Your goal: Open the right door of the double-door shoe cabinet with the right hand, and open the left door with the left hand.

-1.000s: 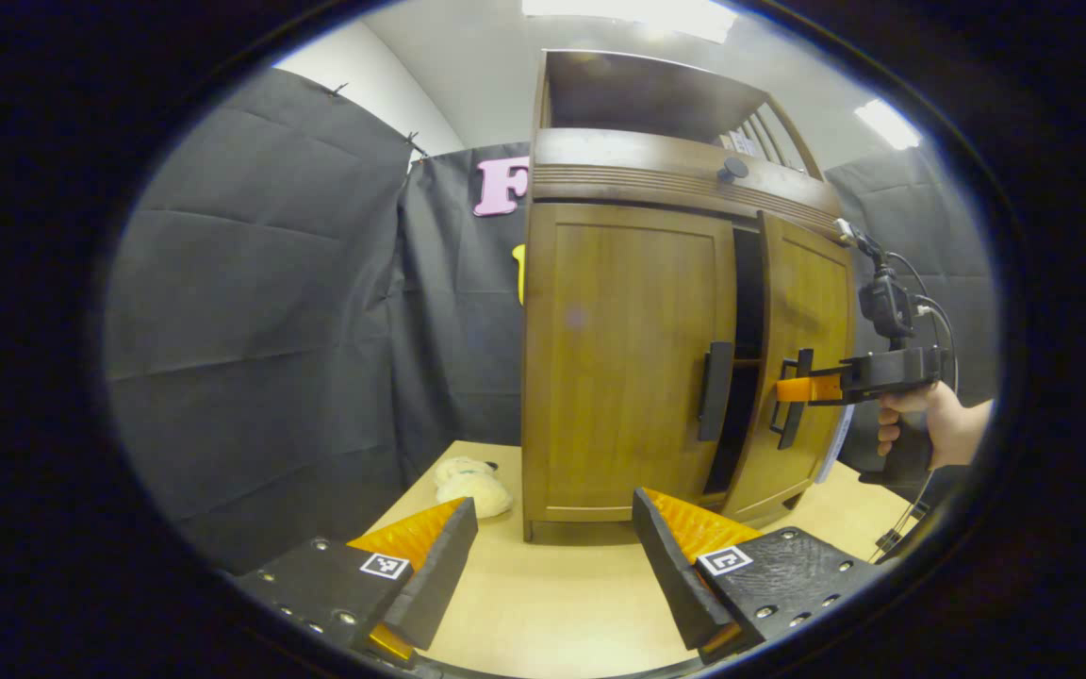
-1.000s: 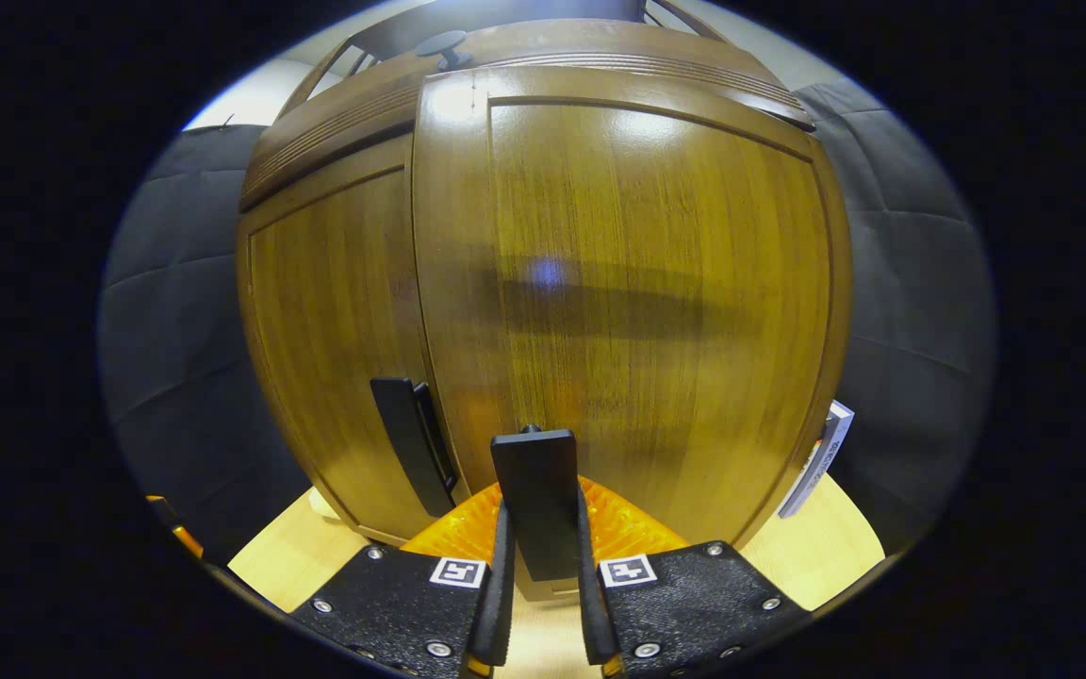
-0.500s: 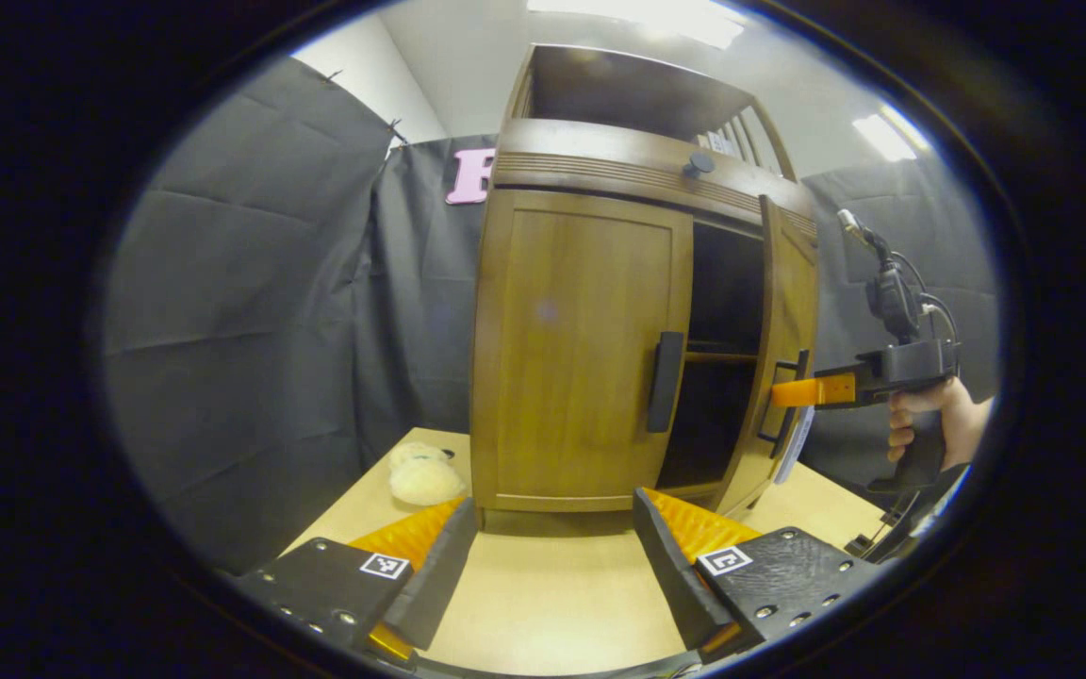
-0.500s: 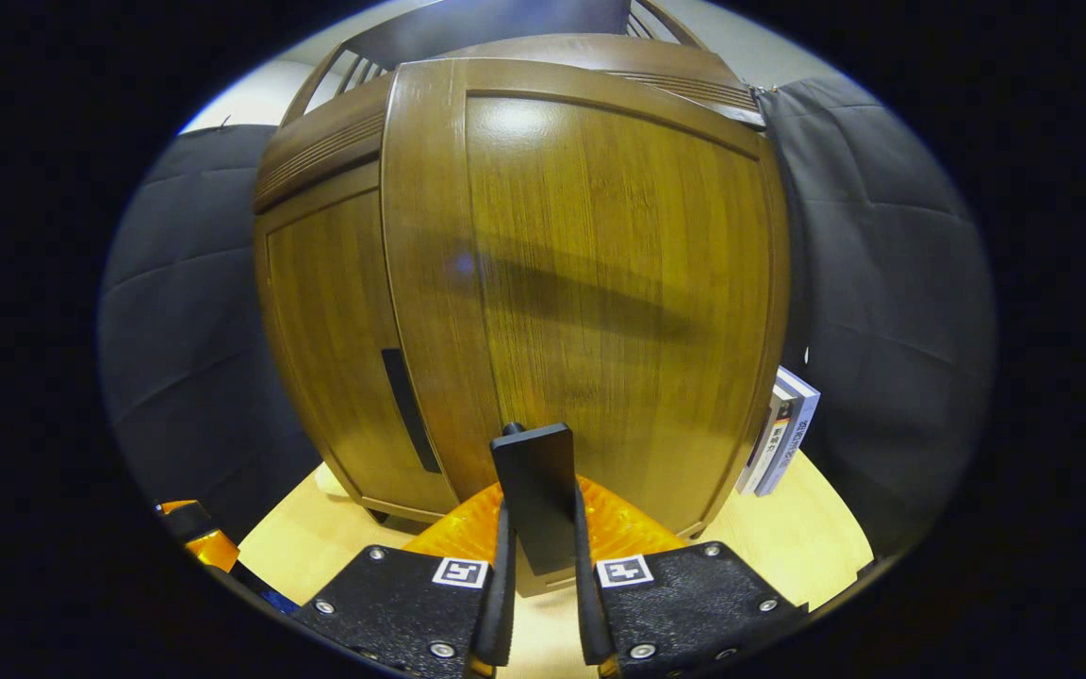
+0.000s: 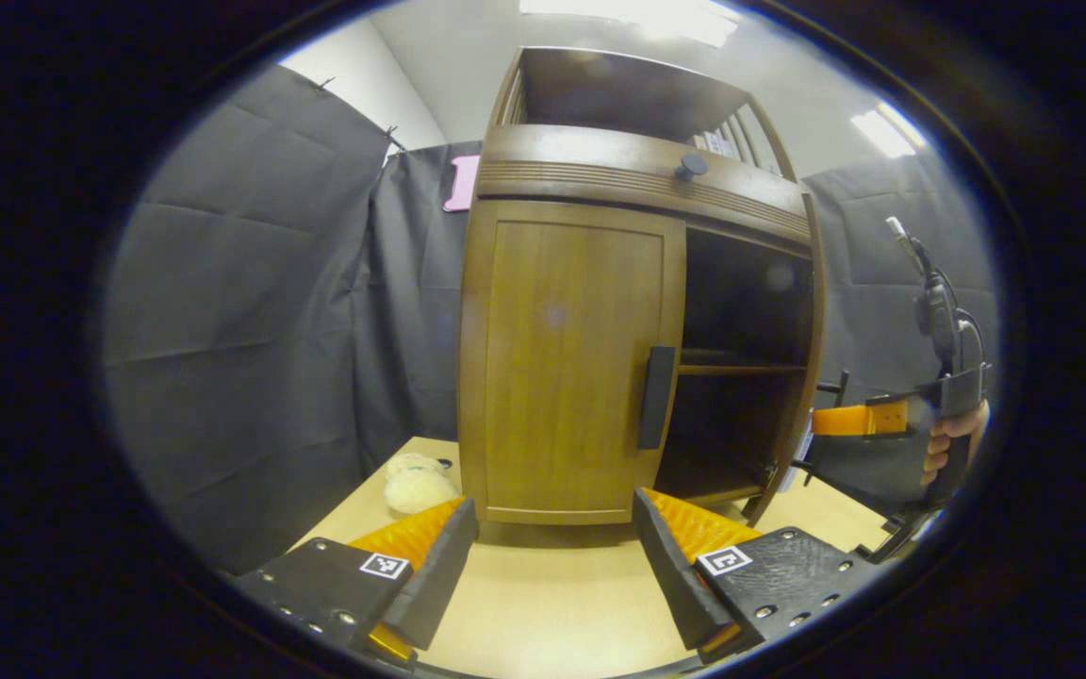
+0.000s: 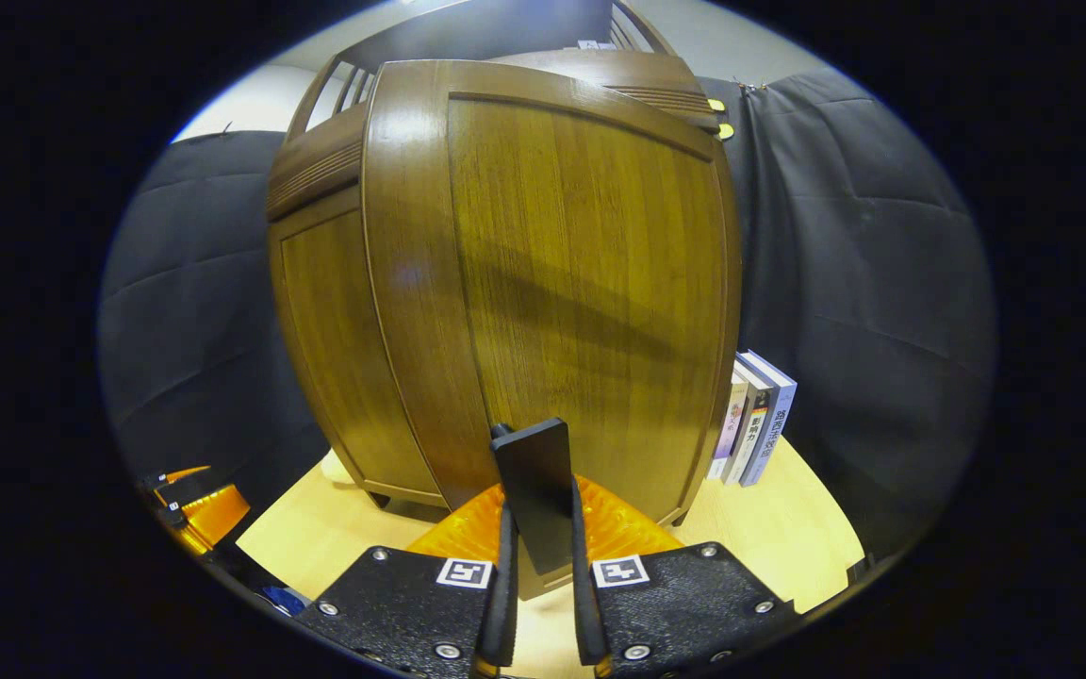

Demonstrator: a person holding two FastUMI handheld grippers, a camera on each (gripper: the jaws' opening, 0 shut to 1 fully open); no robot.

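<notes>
Clamping the right door's handle between both fingers, the right gripper held the right door swung wide. The left gripper hung open and empty, well short of the closed left door. Spine writing on the books beside the cabinet was too small to read.

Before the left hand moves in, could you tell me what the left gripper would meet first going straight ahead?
Probably the closed left door: the open left gripper points at its lower part, left of the handle, over bare table. Depth is uncertain.
</notes>
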